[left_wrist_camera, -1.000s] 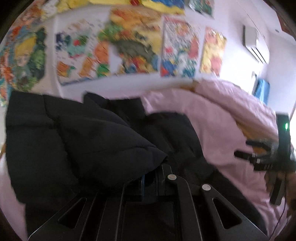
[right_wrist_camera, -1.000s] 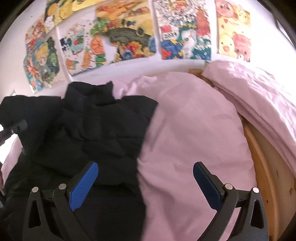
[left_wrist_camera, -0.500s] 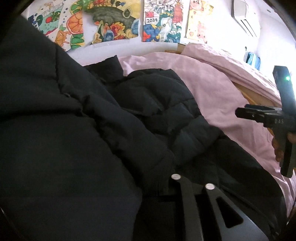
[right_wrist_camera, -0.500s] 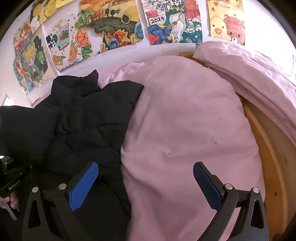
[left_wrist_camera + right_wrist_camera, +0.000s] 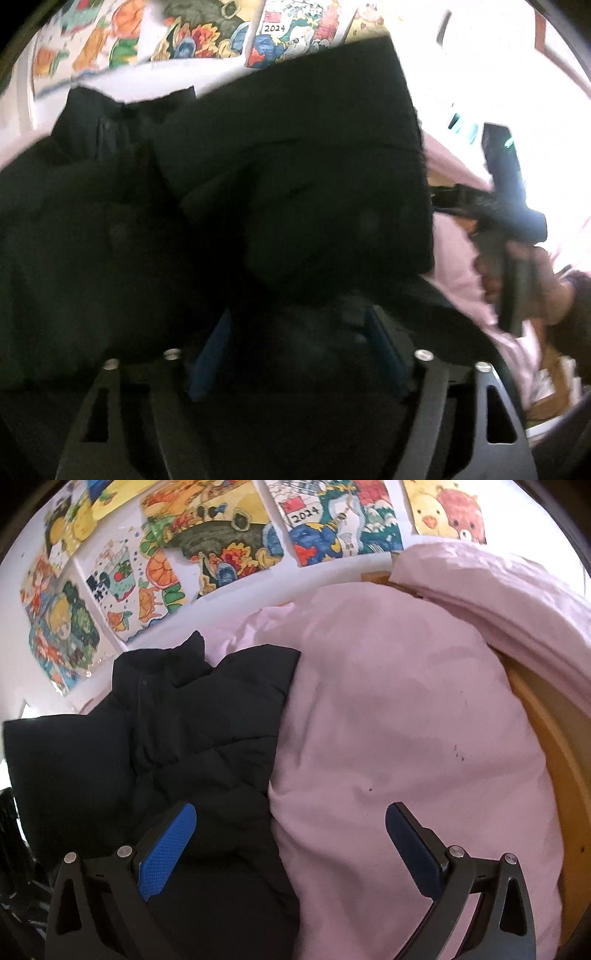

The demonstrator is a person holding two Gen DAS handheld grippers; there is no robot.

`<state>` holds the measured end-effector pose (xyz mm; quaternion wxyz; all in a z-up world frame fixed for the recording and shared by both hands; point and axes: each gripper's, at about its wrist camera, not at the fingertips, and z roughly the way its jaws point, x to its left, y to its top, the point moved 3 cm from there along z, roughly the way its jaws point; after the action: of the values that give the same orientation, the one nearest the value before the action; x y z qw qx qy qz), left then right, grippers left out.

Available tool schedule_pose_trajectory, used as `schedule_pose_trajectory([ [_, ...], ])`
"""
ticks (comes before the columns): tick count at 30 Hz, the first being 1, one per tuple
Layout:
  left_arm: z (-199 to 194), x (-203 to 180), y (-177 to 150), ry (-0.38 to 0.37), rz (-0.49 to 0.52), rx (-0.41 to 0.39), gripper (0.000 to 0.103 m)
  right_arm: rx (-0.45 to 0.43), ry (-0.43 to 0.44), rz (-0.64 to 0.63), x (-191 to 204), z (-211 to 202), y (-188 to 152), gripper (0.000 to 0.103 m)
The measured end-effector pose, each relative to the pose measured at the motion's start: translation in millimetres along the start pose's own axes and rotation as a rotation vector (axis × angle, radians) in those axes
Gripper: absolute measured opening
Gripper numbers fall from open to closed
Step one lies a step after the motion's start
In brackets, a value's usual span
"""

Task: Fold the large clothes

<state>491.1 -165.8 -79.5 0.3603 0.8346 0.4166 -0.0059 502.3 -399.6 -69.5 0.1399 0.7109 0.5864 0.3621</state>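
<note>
A black puffer jacket lies on the pink bedding, collar toward the wall. In the left wrist view the jacket fills most of the frame, with a folded-over panel lying across its body. My left gripper hovers just over the dark fabric with its blue pads apart and nothing clamped between them. My right gripper is wide open and empty, straddling the jacket's right edge and the bedding. It also shows in the left wrist view, held at the jacket's right side.
Colourful posters cover the white wall behind the bed. A rolled pink duvet lies at the right along a wooden bed frame. Open pink bedding lies right of the jacket.
My left gripper was shut on the jacket's sleeve side and carried it across the body. Now its pads are apart and the folded panel lies on the jacket. The right gripper stayed open and moved little.
</note>
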Motion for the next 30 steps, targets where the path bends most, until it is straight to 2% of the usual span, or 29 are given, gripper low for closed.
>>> schedule_pose_trajectory([
  [3,-8.6,5.8,-2.4,-0.055,-0.041,0.005,0.073,-0.007,0.059,0.058,-2.9,1.6,2.1,0.103],
  [5,-15.3,10.4,-4.1,-0.069,-0.062,-0.002,0.073,-0.002,0.131,0.122,-5.3,4.9,3.7,0.103],
  [10,-39.3,29.2,-6.0,-0.021,-0.109,-0.045,0.073,0.027,0.233,0.252,-10.0,18.5,2.3,0.103],
  [15,-75.9,55.3,-7.8,0.135,-0.187,-0.143,0.073,0.041,0.245,0.194,9.6,27.8,6.7,0.103],
  [19,-92.1,86.8,-10.0,0.312,-0.282,-0.181,0.073,0.052,0.208,0.141,32.5,39.3,8.5,0.1],
  [21,-97.6,104.0,-13.4,0.353,-0.344,-0.198,0.073,0.07,0.174,0.116,42.1,47.6,6.5,0.087],
  [23,-103.8,122.9,-19.1,0.415,-0.409,-0.2,0.073,0.088,0.147,0.099,47.7,54.6,3.6,0.06],
  [27,-117.2,148.4,-27.2,0.455,-0.488,-0.226,0.073,0.072,0.086,0.066,55.6,55.5,0.5,0.043],
  [30,-129.9,159.1,-31.3,0.472,-0.511,-0.247,0.073,0.03,0.005,-0.058,68.6,47.8,5.6,0.036],
])
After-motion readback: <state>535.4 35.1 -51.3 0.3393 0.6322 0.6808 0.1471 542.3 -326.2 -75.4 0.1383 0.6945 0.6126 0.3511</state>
